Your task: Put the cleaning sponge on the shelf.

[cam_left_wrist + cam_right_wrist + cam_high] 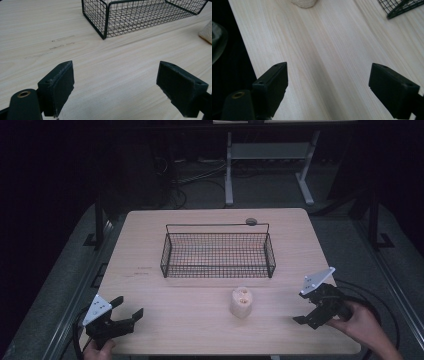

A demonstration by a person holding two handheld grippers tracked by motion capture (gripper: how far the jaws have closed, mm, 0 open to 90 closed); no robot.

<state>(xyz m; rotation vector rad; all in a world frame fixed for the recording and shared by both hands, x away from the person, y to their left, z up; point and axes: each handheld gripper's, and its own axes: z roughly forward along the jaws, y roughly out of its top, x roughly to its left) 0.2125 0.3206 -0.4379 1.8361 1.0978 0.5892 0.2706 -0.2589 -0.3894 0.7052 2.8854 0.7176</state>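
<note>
Jaws wide apart and empty on both sides: our left gripper (122, 316) hovers over the near left corner of the surface (150, 250), and our right gripper (306, 316) sits by the near right edge. The pale, rough-textured object (241, 301) stands on the surface between them, nearer our right gripper, apart from both. Just beyond it stands the black wire basket (218, 251), mid-surface.

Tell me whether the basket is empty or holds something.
Empty. The basket shows only bare mesh with tabletop behind it in the high view; the pale object stands outside, in front of it.
</note>
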